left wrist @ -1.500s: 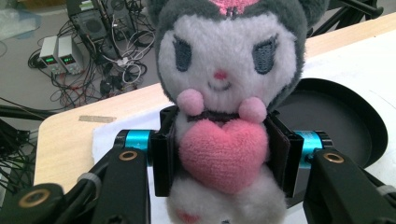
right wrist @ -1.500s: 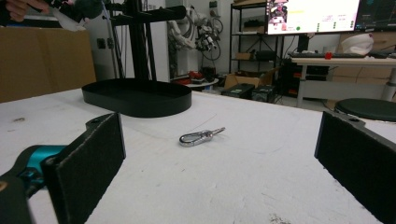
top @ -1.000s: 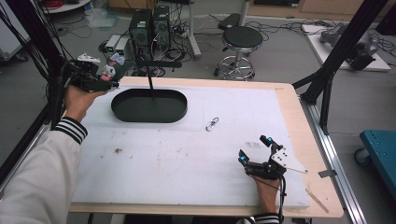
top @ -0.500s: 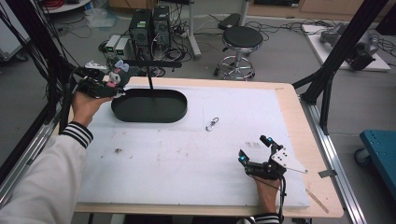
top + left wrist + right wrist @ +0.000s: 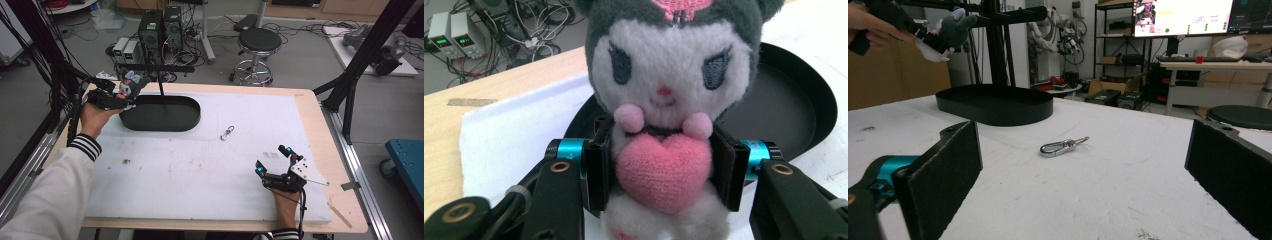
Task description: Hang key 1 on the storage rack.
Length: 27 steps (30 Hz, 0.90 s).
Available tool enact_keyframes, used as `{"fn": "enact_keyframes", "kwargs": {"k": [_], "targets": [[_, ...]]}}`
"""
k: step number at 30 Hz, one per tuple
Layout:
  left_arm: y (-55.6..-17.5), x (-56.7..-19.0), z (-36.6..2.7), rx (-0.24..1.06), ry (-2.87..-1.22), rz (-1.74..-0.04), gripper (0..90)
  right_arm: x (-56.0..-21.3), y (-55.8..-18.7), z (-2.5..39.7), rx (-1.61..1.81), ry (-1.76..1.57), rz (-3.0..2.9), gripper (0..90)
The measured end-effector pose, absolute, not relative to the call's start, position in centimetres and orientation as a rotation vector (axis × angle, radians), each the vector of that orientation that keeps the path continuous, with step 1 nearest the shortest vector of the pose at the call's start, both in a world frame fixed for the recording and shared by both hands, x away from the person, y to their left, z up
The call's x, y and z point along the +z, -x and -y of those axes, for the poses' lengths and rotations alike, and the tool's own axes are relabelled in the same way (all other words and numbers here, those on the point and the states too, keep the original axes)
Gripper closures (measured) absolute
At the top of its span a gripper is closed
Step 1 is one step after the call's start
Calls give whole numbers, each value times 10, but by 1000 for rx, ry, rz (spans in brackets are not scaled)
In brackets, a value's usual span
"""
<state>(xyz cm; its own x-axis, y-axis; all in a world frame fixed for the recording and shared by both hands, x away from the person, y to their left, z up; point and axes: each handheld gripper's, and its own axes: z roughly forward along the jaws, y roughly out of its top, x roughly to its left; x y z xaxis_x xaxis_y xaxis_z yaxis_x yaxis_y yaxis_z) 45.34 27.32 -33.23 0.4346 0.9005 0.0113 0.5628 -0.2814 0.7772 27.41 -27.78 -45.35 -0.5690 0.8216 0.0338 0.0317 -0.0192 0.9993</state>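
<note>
My left gripper (image 5: 121,96) is shut on a small plush toy (image 5: 130,85), held above the left end of the black oval tray (image 5: 172,120). In the left gripper view the plush toy (image 5: 669,90) has a dark grey hood, a white face and a pink heart, and the pads (image 5: 599,167) press its sides at the heart. A black stand post (image 5: 160,82) with a crossbar rises from the tray. A silver snap hook (image 5: 228,133) lies on the white mat to the tray's right. My right gripper (image 5: 274,160) rests open near the front right; the snap hook (image 5: 1063,146) lies beyond its jaws.
The white mat (image 5: 200,170) covers most of the wooden table (image 5: 320,130). Black frame struts (image 5: 360,55) stand at the right. Behind the table are a stool (image 5: 259,42), computer cases (image 5: 161,27) and cables on the floor. A small dark speck (image 5: 126,161) marks the mat.
My left gripper has moved right with the plush toy, from the table's left edge to over the tray's left end. The right gripper has not moved.
</note>
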Motion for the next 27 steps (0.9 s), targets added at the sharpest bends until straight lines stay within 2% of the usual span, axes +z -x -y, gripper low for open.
{"fn": "enact_keyframes", "kwargs": {"k": [4, 7, 13, 15, 17, 27], "targets": [[-454, -332, -275, 595, -1968, -1218, 514, -453, -274, 278, 1652, -907, -1648, 10], [-454, -332, -277, 591, -1972, -1203, 461, -453, -274, 278, 1651, -900, -1649, 11], [-454, -333, -280, 539, -1968, -1104, 250, -453, -274, 278, 1649, -896, -1647, 10], [-454, -333, -281, 538, -1962, -1122, 81, -453, -274, 278, 1648, -894, -1646, 10], [-452, -332, -281, 555, -1968, -1083, 17, -453, -274, 278, 1648, -895, -1646, 10], [-426, -320, -289, 593, -1856, -946, 17, -453, -274, 277, 1656, -913, -1645, 10]]}}
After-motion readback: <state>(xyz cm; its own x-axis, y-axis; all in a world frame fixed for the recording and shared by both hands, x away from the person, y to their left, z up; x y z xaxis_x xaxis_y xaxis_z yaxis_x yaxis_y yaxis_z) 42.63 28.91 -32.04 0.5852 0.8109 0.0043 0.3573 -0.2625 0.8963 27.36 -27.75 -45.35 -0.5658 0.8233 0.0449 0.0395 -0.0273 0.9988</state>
